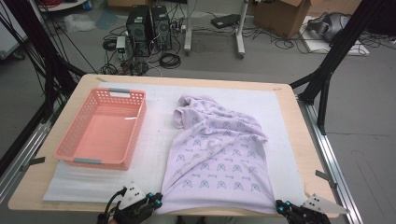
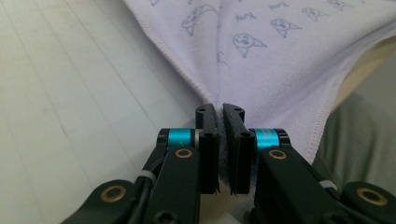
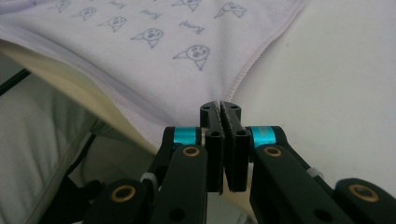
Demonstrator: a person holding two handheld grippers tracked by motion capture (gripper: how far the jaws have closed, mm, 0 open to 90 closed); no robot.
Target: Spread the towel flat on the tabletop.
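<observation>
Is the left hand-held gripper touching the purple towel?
Touching: in the left gripper view, the left hand-held gripper pinches a corner of the purple towel.

Pale lilac printed towel (image 1: 219, 161): spread flat along table's near edge, near corners pulled taut, far end bunched toward centre.

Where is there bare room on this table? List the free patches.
Free: the white mat strip between basket and towel, and right of the towel. The basket's inside is bare too. Crowded: the near edge, where left gripper and right gripper pinch the towel's corners.
</observation>
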